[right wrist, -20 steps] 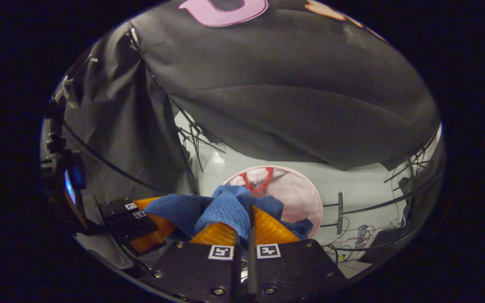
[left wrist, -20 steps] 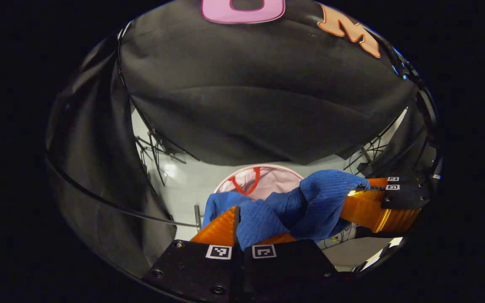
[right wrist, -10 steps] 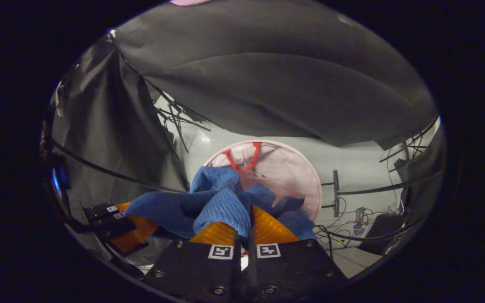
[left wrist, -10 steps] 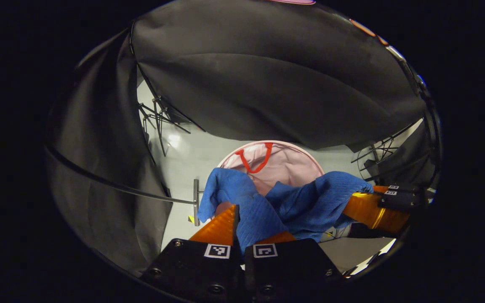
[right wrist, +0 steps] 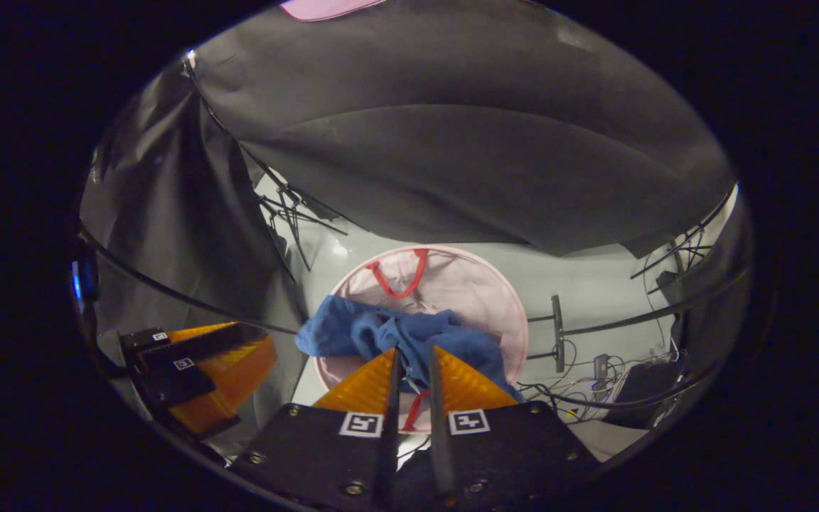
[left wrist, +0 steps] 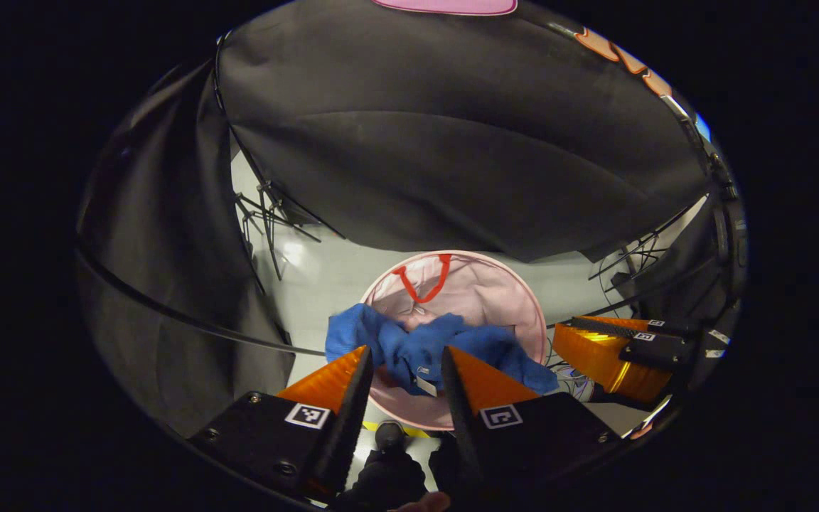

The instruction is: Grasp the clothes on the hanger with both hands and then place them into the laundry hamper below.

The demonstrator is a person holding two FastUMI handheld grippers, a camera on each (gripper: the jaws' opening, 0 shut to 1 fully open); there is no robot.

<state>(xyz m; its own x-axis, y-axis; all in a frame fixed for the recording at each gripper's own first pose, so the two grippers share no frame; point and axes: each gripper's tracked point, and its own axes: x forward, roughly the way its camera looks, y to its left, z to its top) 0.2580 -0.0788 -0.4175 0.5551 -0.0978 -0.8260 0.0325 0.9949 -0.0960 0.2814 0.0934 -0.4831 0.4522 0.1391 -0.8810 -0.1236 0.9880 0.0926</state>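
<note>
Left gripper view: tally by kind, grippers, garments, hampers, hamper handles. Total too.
Grippers: 2, the left gripper and the right gripper, off to the side
Garments: 1, the blue garment, draped over the hamper's near rim
Hampers: 1, the pink hamper
Hamper handles: 1, the red handle at the far rim
Total: 5

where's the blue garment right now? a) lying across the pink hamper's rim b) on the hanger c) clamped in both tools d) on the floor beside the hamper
a: the blue garment drapes over the near rim of the pink hamper, and the left tool stands open in front of it.
</note>
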